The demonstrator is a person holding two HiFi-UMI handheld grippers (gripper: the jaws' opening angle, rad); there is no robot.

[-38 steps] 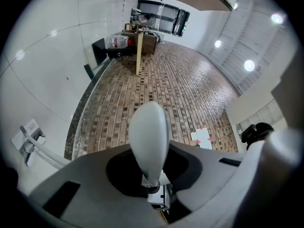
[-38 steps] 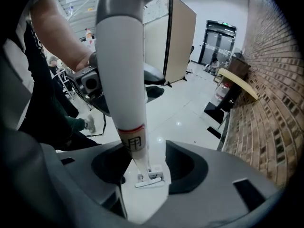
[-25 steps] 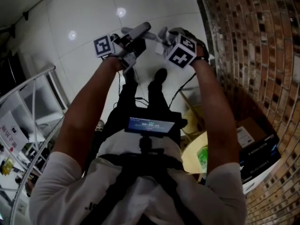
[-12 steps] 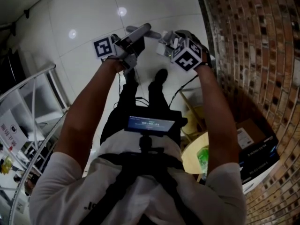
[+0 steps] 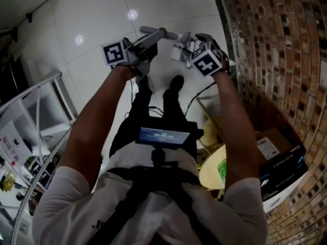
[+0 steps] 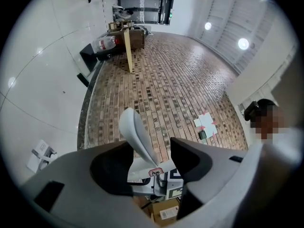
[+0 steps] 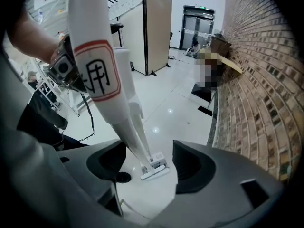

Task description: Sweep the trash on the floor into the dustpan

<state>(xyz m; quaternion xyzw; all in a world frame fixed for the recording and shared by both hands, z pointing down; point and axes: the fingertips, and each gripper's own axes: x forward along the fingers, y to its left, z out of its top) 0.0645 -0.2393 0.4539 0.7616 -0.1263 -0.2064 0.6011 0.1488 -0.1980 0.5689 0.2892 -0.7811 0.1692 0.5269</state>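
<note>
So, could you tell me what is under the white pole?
White floor tiles, where its head sits. The right gripper, jaws just opening around the pole, covers nearer floor.

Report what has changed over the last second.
Both tongs have just been opening, the left tongs by a lot, the right tongs slightly. The white handle stands between each pair, not visibly pinched. The right tongs also rolled a little. Otherwise both stayed raised side by side.

Dim, lamp glare on floor (image 5: 92, 14), fisheye-warped edges
</note>
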